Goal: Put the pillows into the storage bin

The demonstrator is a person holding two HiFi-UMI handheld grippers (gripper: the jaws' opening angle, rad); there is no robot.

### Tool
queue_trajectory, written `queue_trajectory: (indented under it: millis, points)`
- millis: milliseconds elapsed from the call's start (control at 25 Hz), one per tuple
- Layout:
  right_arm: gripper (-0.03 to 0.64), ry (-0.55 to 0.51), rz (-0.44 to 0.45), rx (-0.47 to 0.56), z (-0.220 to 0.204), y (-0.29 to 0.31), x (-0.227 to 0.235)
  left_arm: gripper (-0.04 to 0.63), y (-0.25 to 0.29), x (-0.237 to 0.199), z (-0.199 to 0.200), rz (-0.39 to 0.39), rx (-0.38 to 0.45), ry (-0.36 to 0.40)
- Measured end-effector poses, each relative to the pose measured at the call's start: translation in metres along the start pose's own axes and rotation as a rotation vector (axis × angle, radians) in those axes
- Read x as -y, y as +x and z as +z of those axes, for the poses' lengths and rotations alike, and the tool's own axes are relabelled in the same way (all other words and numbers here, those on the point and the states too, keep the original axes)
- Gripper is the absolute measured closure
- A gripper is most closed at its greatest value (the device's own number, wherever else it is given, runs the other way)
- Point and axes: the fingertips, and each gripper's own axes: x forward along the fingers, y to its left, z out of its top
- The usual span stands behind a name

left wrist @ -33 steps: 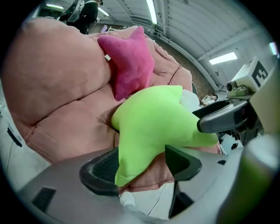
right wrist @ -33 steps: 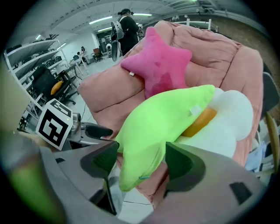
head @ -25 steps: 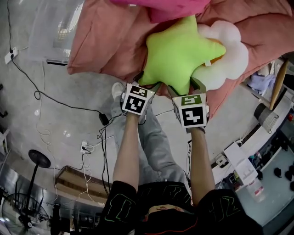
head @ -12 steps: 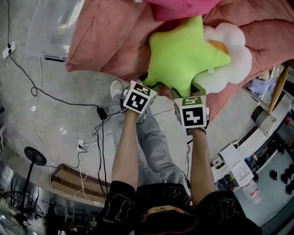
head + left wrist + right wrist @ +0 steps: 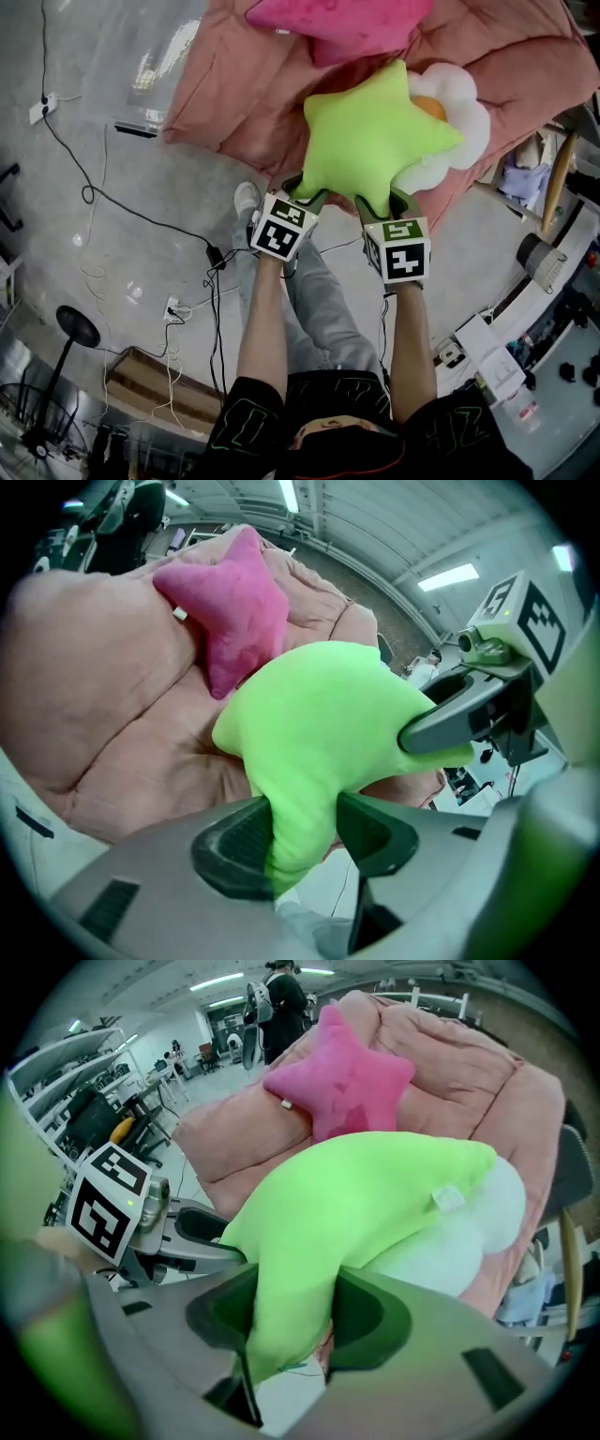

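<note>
A green star pillow point(image 5: 375, 141) is held up over the near edge of a pink padded cover point(image 5: 234, 94), gripped by its two lower points. One point is pinched by the left gripper point(image 5: 307, 190), whose fingers point(image 5: 234, 841) are closing on it. In the left gripper view the fabric is seen squeezed narrow between the pads, and the tip of the point is hidden below them. The other point is taken the same way by the right gripper point(image 5: 382, 202). Its fingers point(image 5: 370, 1321) are closing too, with the fabric bunched between them and pressed on both sides. A small sewn tag is seen on the pillow's right edge, but nothing on it can be read.

A white flower pillow point(image 5: 459, 122) with an orange centre lies under and just beside the green one, and is mostly covered by it. A pink star pillow point(image 5: 347, 23) rests further back on the cover, cut off by the top edge of the head view.

At the cover's left edge, a translucent container point(image 5: 141, 80) can be made out on the grey floor point(image 5: 112, 244). It is washed out by glare and its contents cannot be told. Black and white cables point(image 5: 89, 192) are strewn across the floor.
</note>
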Motion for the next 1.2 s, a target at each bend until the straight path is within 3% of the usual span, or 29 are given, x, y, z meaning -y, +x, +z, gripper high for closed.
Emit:
queue_trajectory:
  millis: [680,1000,1200]
  points:
    - [0.411,-0.048,0.185,0.403,0.06,-0.122,-0.047,0.39,-0.162,0.033,0.079,0.325,0.082,0.192]
    - [0.411,-0.117,0.28,0.521,0.103,-0.162,-0.076,0.39,-0.231,0.033,0.108,0.448,0.106,0.222]
    - [0.411,-0.182,0.35,0.561,0.137,-0.171,-0.109,0.39,-0.276,0.012,0.114,0.54,0.131,0.199]
